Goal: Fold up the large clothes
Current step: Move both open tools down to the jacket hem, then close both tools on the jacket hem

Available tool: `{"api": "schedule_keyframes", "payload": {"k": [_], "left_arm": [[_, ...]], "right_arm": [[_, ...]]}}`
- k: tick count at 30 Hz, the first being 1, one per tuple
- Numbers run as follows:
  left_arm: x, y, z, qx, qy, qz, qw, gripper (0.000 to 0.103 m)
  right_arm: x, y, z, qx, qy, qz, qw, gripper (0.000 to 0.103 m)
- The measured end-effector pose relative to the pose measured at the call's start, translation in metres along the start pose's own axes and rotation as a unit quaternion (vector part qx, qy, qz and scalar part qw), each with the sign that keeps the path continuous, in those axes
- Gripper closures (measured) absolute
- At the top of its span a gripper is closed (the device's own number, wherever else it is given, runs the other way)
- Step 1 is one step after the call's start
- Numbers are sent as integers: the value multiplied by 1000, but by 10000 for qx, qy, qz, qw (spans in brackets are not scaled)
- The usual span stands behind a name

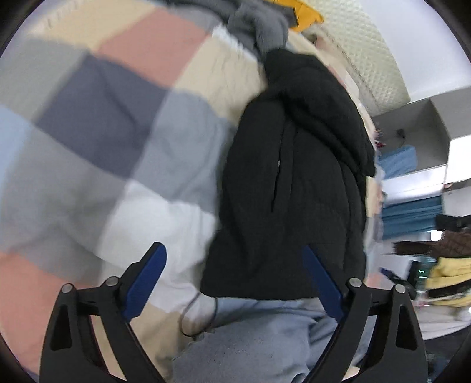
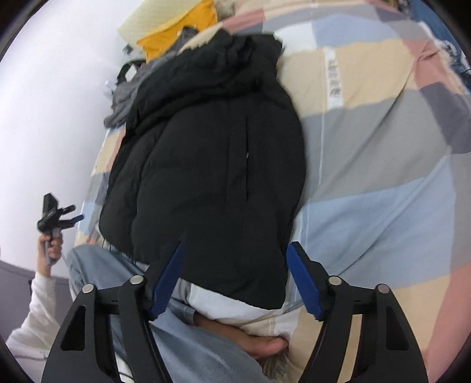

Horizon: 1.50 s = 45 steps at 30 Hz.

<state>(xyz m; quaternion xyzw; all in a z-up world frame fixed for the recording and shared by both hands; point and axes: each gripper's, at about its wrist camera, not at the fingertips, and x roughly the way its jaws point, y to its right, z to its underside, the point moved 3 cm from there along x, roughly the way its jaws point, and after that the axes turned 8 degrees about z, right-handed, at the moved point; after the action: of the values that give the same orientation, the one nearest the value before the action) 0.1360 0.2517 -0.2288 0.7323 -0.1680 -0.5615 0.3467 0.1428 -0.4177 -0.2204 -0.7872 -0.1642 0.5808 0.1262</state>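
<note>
A black puffer jacket point(image 1: 294, 176) point(image 2: 206, 162) lies lengthwise on a checked quilt point(image 1: 103, 117) point(image 2: 382, 147), hood at the far end and hem towards me. My left gripper point(image 1: 235, 265) hovers open over the hem's left corner, with nothing pressed between its blue fingers point(image 1: 153, 280). The right wrist view shows that same left gripper point(image 2: 75, 213) off to the jacket's left, in a hand point(image 2: 53, 247) with a white sleeve. My right gripper point(image 2: 237, 250) is open above the hem, its fingers point(image 2: 300, 274) either side of the hem's right part without squeezing it.
A person's leg in light jeans point(image 1: 265, 338) point(image 2: 117, 274) and a bare foot point(image 2: 259, 341) rest on the quilt just below the hem. Grey point(image 1: 259, 26) and yellow point(image 1: 306, 14) garments lie beyond the hood. Shelves point(image 1: 426, 132) and a clothes pile point(image 1: 447, 277) stand to the right.
</note>
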Motion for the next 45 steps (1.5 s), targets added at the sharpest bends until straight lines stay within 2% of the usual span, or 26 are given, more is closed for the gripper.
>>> {"api": "schedule_keyframes", "payload": {"k": [3,5,7,9,12,13,17,20,21,23,26,30,32,34,36,37,39,41,44,45], "left_arm": [[17,-9,2,72,-226,135,9996,16],[30,-10,2,50,-393,579,9975,16],[42,-9,2,139,-602,859,9944,16],[53,-11,1,241,-774,847,9931,16],[68,-11,-1,471,-945,673,9921,16],[73,-9,-1,597,-989,733,9906,16],[84,-10,0,564,-1206,1130,9846,16],[87,-10,0,601,-1303,1221,9821,16],[88,-10,1,645,-1384,1213,9808,16],[98,-4,4,864,-1618,818,9796,16],[101,4,7,1104,-1801,646,9753,16],[104,12,7,1125,-1887,700,9731,16],[102,16,8,1116,-1832,847,9730,16],[104,24,10,1204,-1828,1004,9706,16],[104,26,7,1300,-1895,1126,9667,16],[108,24,8,1305,-2011,1045,9652,16],[123,12,8,1093,-2362,623,9635,16],[128,10,6,1024,-2448,591,9624,16],[133,20,8,1230,-2533,458,9584,16],[133,26,7,1261,-2483,308,9599,17]], "right_arm": [[14,-1,1,-140,-304,-122,9994,34],[25,0,0,-161,-504,-274,9982,34],[36,1,-1,-152,-686,-498,9963,33],[47,4,-2,-141,-811,-565,9950,28],[60,10,-5,-61,-977,-625,9932,27],[64,12,-5,-81,-1032,-597,9928,27],[75,27,-7,-25,-1152,-436,9924,27],[79,36,-8,-44,-1199,-416,9919,27],[79,38,-9,-92,-1177,-393,9922,27],[81,45,-9,-39,-1184,-484,9918,27],[84,45,-7,-26,-1153,-712,9908,25],[87,18,0,-541,-1249,-1057,9850,25],[76,-1,3,-955,-1127,-1222,9814,24],[67,-11,2,-1092,-995,-1334,9800,23],[66,-10,0,-1058,-979,-1345,9804,23],[69,-8,1,-1034,-1028,-1304,9807,23],[81,-2,1,-968,-1212,-1161,9811,23],[94,3,3,-902,-1402,-1049,9804,23],[113,5,2,-863,-1646,-985,9776,23],[113,1,1,-948,-1664,-980,9766,23]]}}
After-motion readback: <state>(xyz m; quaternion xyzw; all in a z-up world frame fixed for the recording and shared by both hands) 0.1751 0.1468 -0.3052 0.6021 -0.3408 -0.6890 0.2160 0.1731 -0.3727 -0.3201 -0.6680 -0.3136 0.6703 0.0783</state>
